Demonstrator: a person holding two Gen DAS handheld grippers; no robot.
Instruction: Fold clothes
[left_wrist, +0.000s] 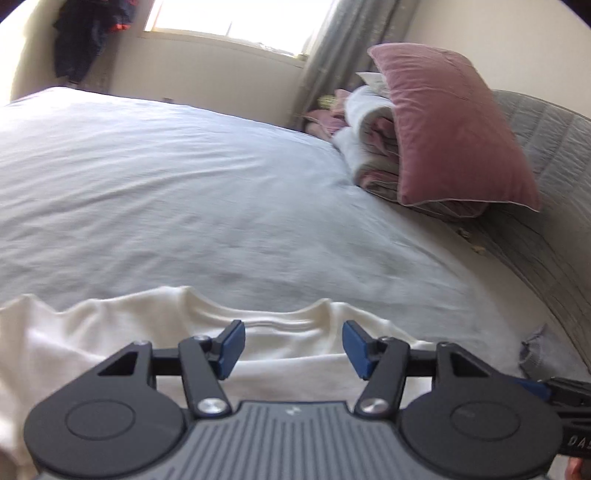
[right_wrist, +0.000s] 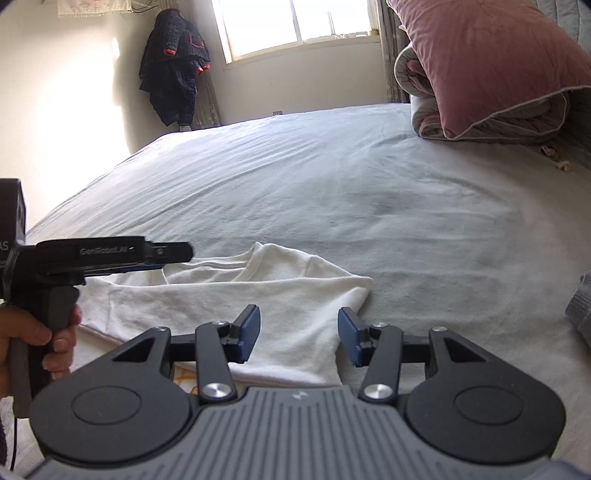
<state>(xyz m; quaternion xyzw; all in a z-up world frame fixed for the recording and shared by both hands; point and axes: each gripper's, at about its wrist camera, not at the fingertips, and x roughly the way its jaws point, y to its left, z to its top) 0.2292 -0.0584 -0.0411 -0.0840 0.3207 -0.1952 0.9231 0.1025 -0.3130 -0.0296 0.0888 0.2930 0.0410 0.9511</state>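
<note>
Bed (right_wrist: 332, 177), pale sheet. White shirt (right_wrist: 258, 295) lies at 12 o'clock, long axis 9-to-3. Left gripper (left_wrist: 293, 347) nearer, over the collar; right gripper (right_wrist: 299, 334) by its edge. Both wide, empty.

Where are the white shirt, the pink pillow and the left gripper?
white shirt (right_wrist: 236, 295), right wrist view, on its body.
pink pillow (left_wrist: 450, 125), left wrist view, on its face.
left gripper (left_wrist: 293, 349), left wrist view, between its fingertips.

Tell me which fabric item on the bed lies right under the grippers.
The white cotton T-shirt, spread flat at the near edge of the bed. The pink pillow and rolled grey-pink quilt are stacked far off near the window.
</note>
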